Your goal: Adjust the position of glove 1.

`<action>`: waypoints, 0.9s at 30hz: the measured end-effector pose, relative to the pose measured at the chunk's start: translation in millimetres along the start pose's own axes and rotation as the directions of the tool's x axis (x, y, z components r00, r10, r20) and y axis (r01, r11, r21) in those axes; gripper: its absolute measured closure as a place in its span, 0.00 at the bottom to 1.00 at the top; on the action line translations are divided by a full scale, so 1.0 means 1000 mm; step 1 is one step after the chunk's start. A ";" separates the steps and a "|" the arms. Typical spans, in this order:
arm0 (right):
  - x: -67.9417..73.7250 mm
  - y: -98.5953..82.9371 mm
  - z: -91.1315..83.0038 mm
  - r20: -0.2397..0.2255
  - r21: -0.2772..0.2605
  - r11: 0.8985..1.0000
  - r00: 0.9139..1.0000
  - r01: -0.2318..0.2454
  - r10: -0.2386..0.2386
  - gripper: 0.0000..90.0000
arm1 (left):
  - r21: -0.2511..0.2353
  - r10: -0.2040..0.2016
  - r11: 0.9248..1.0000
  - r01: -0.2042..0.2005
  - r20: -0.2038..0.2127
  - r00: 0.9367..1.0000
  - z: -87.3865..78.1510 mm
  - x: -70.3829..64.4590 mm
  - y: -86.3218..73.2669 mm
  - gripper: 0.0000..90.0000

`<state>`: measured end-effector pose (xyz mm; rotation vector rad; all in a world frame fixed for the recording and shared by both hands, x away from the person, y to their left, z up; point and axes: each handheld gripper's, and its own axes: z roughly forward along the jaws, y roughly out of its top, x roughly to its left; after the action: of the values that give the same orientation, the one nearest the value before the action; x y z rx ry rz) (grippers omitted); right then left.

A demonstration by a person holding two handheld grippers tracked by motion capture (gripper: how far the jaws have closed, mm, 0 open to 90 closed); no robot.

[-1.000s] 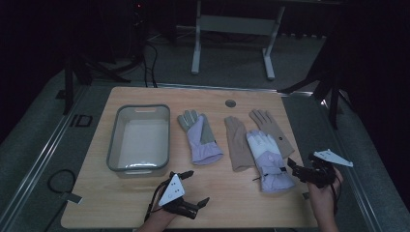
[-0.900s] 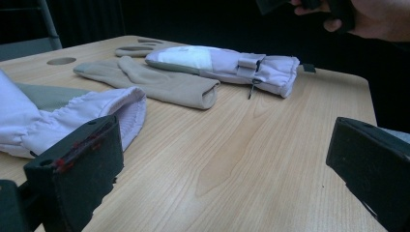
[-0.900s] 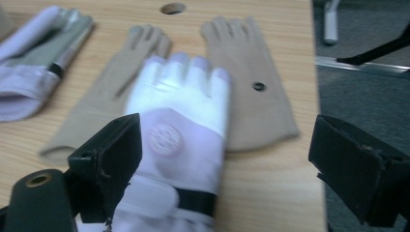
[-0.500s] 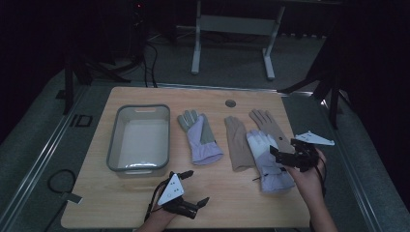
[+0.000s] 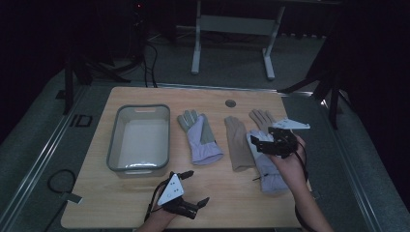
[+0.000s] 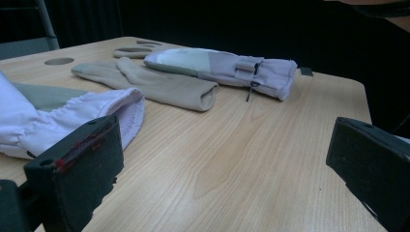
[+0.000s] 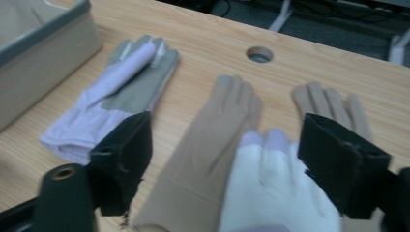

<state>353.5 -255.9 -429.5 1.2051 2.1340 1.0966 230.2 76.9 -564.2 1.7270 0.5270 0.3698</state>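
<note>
Several gloves lie across the middle of the wooden table. A lavender and grey glove [image 5: 200, 137] [image 7: 116, 92] is left of a tan glove [image 5: 238, 142] [image 7: 217, 135]. A white and lavender glove [image 5: 268, 169] [image 7: 275, 193] lies on the right, partly over a second tan glove [image 5: 262, 117] [image 7: 329, 104]. My right gripper [image 5: 262, 136] [image 7: 232, 164] hovers open over the white and lavender glove's fingers, gripping nothing. My left gripper [image 5: 197, 186] [image 6: 222, 169] rests open low near the front edge, aimed at the gloves' cuffs, with bare wood between its jaws.
An empty grey bin [image 5: 116, 145] [image 7: 38, 58] stands at the table's left. A round cable hole [image 5: 230, 103] [image 7: 259, 54] sits near the far edge. Dark floor, cables and a metal stand lie beyond the table.
My right gripper has moved from the table's right edge leftward and forward, over the white and lavender glove. The left gripper has stayed put.
</note>
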 end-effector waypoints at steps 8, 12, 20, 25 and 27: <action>0.016 0.018 0.027 -0.045 0.026 0.999 0.999 0.025 -0.024 0.31 | -0.002 -0.001 1.000 0.001 0.009 1.000 0.000 0.000 0.000 0.00; 0.026 0.027 0.043 -0.079 0.045 0.998 0.996 0.049 -0.045 0.34 | -0.003 -0.006 1.000 0.006 0.014 1.000 -0.001 0.000 0.000 0.00; 0.052 0.043 0.075 -0.129 0.058 0.991 0.985 0.123 -0.115 0.39 | -0.004 -0.013 1.000 0.013 0.019 1.000 -0.001 0.001 0.000 0.00; 0.068 0.046 0.103 -0.164 0.091 0.985 0.978 0.146 -0.130 0.45 | -0.004 -0.009 1.000 0.009 0.023 1.000 -0.001 0.001 0.000 0.00; 0.073 0.046 0.116 -0.169 0.109 0.981 0.976 0.159 -0.139 0.50 | -0.003 -0.014 1.000 0.014 0.025 1.000 -0.001 0.001 0.000 0.00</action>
<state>419.6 -131.0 -460.0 1.0177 2.4023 1.0416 230.6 78.0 -564.4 1.7221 0.5199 0.3380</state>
